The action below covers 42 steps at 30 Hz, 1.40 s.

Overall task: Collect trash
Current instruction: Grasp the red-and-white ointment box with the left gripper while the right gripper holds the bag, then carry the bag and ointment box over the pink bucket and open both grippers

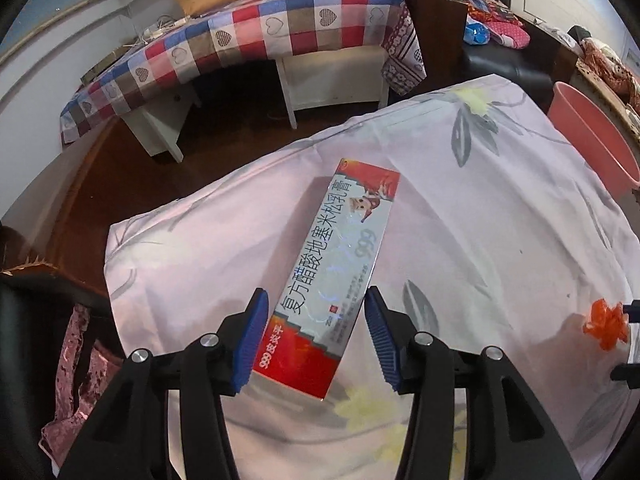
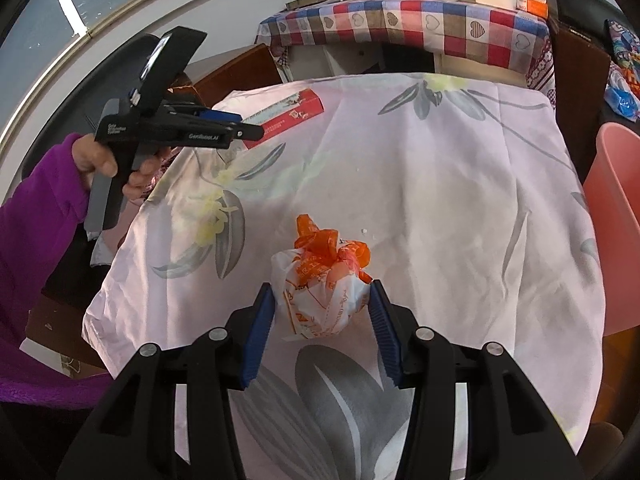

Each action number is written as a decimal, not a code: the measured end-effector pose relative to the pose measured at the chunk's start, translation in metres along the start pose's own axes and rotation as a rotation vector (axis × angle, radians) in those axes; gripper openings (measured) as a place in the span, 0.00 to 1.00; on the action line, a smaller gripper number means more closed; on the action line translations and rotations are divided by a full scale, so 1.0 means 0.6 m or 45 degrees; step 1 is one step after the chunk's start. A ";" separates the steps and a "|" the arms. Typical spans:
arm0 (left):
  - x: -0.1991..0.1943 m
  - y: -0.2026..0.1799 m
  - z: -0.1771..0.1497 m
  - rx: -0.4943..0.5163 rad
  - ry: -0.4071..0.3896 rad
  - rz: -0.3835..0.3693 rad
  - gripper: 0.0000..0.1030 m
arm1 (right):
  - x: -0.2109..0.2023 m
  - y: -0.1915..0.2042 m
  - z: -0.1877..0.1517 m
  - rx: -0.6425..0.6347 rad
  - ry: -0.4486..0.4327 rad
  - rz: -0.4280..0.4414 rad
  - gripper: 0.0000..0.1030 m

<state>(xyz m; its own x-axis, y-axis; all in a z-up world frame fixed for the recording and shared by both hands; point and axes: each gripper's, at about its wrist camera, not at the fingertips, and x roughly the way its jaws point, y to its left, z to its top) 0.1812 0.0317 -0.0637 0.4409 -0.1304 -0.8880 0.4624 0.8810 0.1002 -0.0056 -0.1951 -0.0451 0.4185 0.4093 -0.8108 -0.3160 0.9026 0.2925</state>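
Observation:
A long red and white carton lies flat on the floral cloth of the table. My left gripper points down over the carton's near end, its blue pads standing on either side, jaws open. A person's hand in a purple sleeve holds that left gripper over the carton at the table's far left corner. A tied white bag with orange handles rests mid-table. My right gripper is shut on it, both pads pressing its sides. The bag's orange knot shows at the right edge.
A pink bin stands off the table's right edge, also the pink bin at the right. Beyond the dark wood floor is a checked-cloth desk with a paper bag and boxes. Dark chairs flank the table.

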 end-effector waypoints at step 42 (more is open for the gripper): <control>-0.167 -0.281 -0.050 -0.373 -0.283 -0.146 0.38 | -0.099 -0.117 -0.008 0.226 -0.219 -0.151 0.47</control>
<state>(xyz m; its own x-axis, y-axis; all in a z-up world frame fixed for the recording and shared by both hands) 0.0361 -0.0900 -0.0054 0.5702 -0.3026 -0.7637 0.2933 0.9434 -0.1547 -0.0126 -0.2831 -0.0201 0.5872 0.3024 -0.7509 -0.1082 0.9486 0.2974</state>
